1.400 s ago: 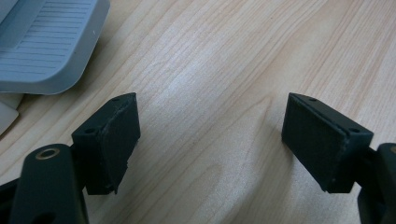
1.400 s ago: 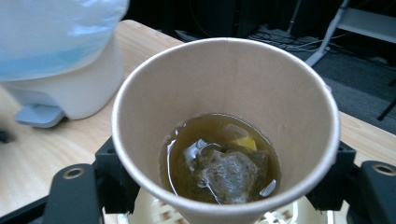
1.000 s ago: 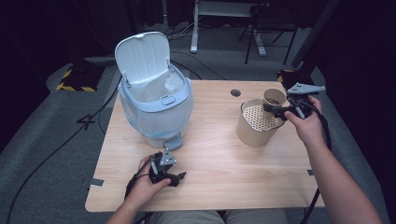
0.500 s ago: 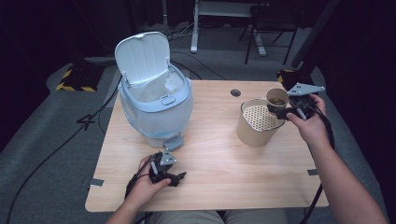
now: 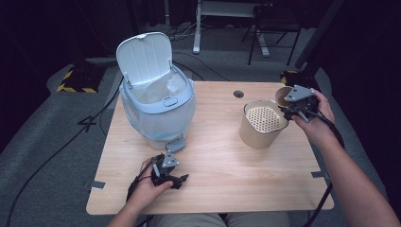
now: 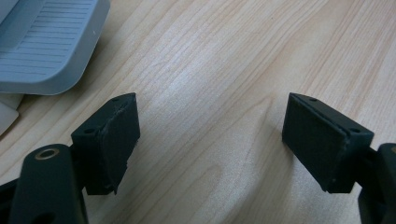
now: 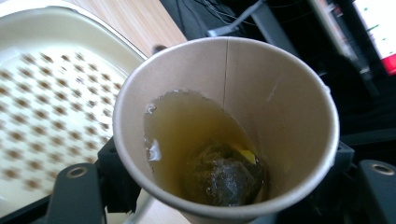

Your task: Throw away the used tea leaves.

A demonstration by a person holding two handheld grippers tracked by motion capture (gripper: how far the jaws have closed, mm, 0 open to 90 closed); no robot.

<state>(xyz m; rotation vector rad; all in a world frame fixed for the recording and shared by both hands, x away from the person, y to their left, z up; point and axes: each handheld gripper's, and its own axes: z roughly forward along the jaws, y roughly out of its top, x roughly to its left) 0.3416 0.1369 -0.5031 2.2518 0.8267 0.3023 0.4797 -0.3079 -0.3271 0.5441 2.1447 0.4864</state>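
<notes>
- A pale blue bin (image 5: 158,111) stands on the left half of the wooden table (image 5: 213,175), its white lid (image 5: 144,59) tipped up and back; a thin clear liner (image 5: 163,87) shows inside the opening, and what lies under it cannot be made out.
- At the bin's foot sits its grey pedal (image 6: 44,44), seen up close in the left gripper view, just beyond the jaws.
- The left gripper (image 5: 169,177) rests low on the table near the front edge, in front of the bin; its jaws stand wide apart with only bare wood between them.
- Right of centre stands a tan round container (image 5: 261,124) with a perforated strainer insert (image 7: 42,107) set in its top; nothing lies on the strainer.
- The paper cup (image 7: 229,126) is at the container's far right rim, held tilted between the jaws of the right gripper (image 5: 295,108), which have just been closing and now press its sides.
- Inside the cup is pale yellow-green tea (image 7: 187,126) and a dark, wet tea bag (image 7: 222,175) lying at the bottom.
</notes>
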